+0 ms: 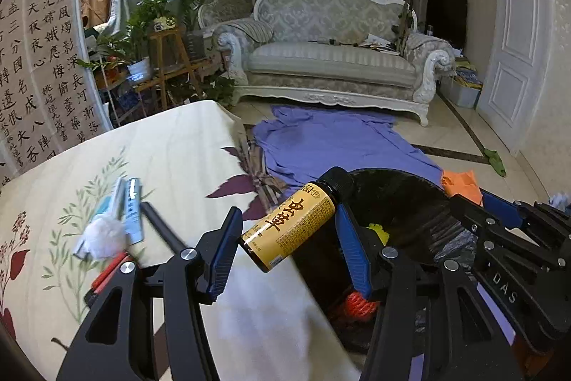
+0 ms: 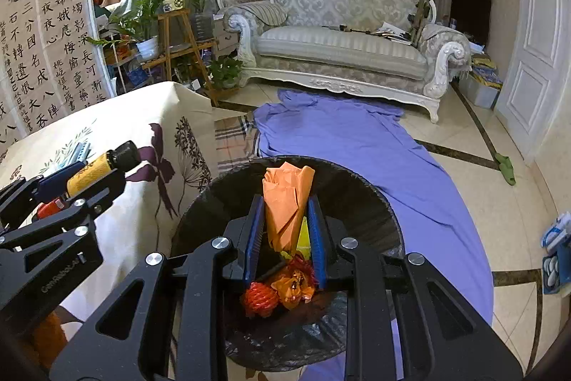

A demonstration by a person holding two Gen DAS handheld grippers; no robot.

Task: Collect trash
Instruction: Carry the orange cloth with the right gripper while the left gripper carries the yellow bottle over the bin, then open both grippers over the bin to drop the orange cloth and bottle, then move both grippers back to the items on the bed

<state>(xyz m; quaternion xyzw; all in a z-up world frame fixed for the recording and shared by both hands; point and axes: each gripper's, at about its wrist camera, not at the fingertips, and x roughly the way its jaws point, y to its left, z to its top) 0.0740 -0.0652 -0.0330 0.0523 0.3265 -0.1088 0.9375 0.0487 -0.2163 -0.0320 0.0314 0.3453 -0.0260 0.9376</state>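
Left hand-held gripper (image 1: 289, 238) clamps bottle (image 1: 289, 231); right hand-held gripper (image 2: 285, 231) pinches orange paper (image 2: 285, 202) above bin (image 2: 357, 202).

Black skeletal left gripper (image 1: 287, 240) frames; silver screws; ribbed blue fingers (image 2: 253, 234); white lettering.

The bits by the white fluff ball (image 1: 103, 240) on the bench (image 1: 171, 145) are too motion-blurred to identify. The trash bin (image 2: 357, 199) bottom is mostly hidden behind the right hand-held gripper (image 2: 285, 231), and the bottle (image 1: 291, 227) label is too small to read.
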